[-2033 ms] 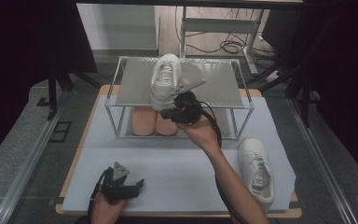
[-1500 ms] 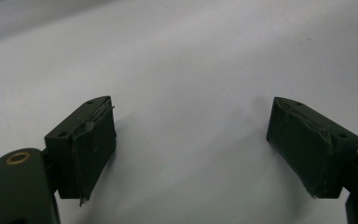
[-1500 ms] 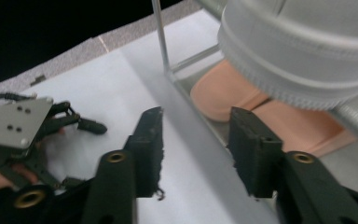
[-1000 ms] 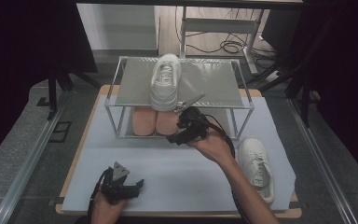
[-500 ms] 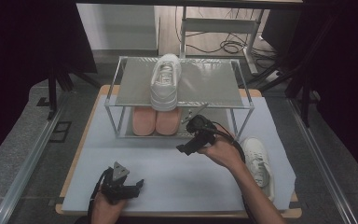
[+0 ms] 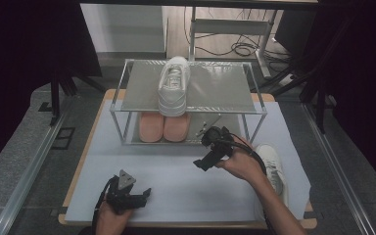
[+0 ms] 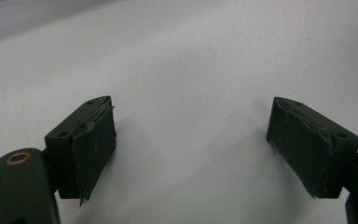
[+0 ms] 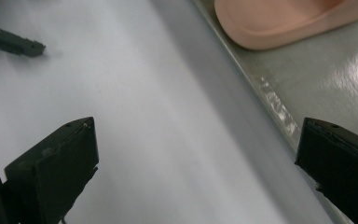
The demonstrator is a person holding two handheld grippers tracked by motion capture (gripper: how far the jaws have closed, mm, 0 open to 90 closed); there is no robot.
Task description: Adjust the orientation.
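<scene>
White sheeting [image 6: 176,181] is covering the table where your right gripper [image 6: 206,162] is hovering with jaws spread wide and empty, having just been opening, near the rack [image 6: 259,113]. One white shoe [image 6: 173,85] is sitting on the rack's top shelf, pink shoes [image 6: 162,126] beneath it, another white shoe [image 6: 272,161] lying on the sheet behind your right hand [image 6: 242,164]. Your left gripper [image 6: 143,194] is resting low near the table's front edge. Dark floor and cables are lying beyond.

Left gripper view: your gripper [image 7: 191,140] is gaping wide over bare sheet.

Right gripper view: your gripper [image 8: 196,163] is holding nothing, the pink shoe's [image 8: 279,23] toe lying ahead on the rack's bottom shelf [image 8: 335,79].
</scene>
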